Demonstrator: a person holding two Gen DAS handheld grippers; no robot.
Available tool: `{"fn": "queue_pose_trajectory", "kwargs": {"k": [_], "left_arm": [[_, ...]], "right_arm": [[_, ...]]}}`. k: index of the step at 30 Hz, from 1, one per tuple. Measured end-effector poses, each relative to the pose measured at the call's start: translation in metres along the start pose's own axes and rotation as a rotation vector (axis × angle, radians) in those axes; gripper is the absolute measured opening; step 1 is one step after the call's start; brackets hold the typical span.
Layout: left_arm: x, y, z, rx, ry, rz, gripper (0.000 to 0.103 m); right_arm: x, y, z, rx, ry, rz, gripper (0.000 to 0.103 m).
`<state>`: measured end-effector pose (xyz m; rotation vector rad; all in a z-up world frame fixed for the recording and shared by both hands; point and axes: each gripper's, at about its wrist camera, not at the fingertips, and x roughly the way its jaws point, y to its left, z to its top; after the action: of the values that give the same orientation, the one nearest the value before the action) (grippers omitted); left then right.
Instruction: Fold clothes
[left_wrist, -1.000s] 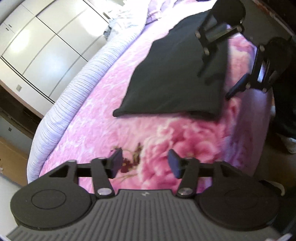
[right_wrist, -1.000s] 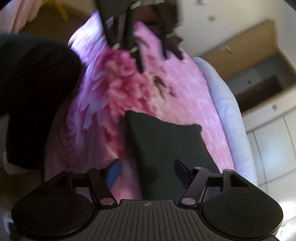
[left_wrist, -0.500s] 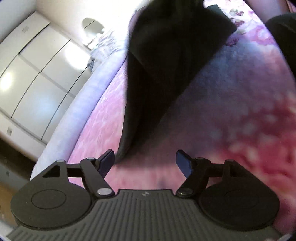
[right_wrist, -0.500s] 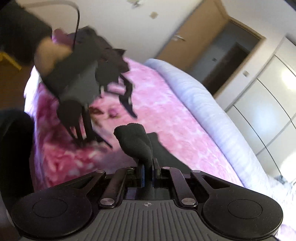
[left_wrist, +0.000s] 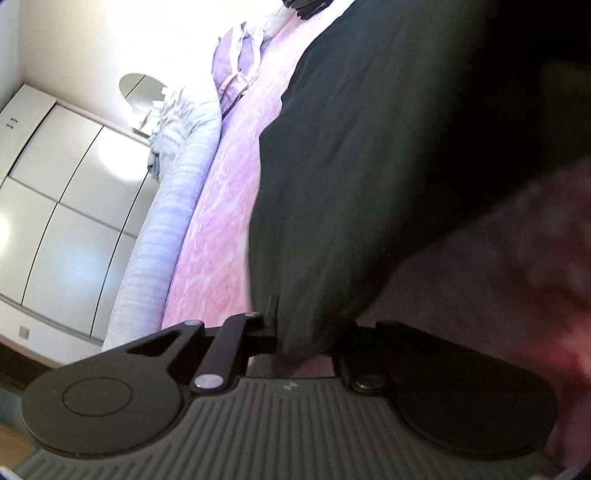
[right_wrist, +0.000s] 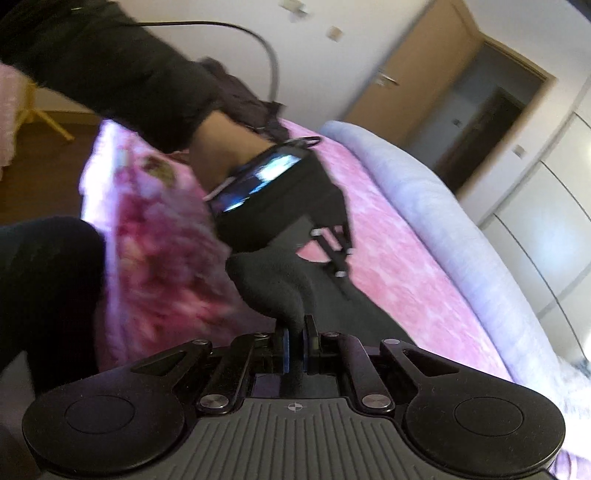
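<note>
A black garment (left_wrist: 369, 147) lies on the pink floral bedspread (left_wrist: 214, 221). My left gripper (left_wrist: 303, 325) has a fold of the garment's near edge between its fingers, and its jaws are closing on the cloth. In the right wrist view my right gripper (right_wrist: 295, 339) is shut on a bunched corner of the same black garment (right_wrist: 269, 284), held up off the bed. The left gripper (right_wrist: 338, 266) shows there too, farther along the garment with its fingers down on the cloth, held by a person's hand (right_wrist: 210, 144) in a black sleeve.
A rolled lilac striped quilt (left_wrist: 177, 206) runs along the bed's far side, with a lilac pillow (left_wrist: 240, 62) at the head. White wardrobe doors (left_wrist: 55, 203) stand beyond it. A wooden door (right_wrist: 424, 74) and the bedspread's hanging edge (right_wrist: 155, 240) show in the right wrist view.
My left gripper went from open above the bedspread to the garment's edge and drew in on it. My right gripper shut on the garment's corner and raised it.
</note>
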<state>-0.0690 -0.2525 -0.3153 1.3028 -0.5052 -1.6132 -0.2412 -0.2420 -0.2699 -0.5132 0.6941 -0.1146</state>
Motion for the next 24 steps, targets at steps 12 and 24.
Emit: {"fn": "queue_pose_trajectory", "kwargs": {"k": [12,24], "left_arm": [[-0.095,0.035,0.03,0.145,0.166,0.006,0.008],[0.076,0.082,0.232,0.182,0.036,-0.091,0.046]], "right_arm": [[-0.039,0.035,0.01,0.086,-0.282,0.134,0.004],[-0.111,-0.093,-0.168,0.927,-0.305,-0.281,0.005]]}}
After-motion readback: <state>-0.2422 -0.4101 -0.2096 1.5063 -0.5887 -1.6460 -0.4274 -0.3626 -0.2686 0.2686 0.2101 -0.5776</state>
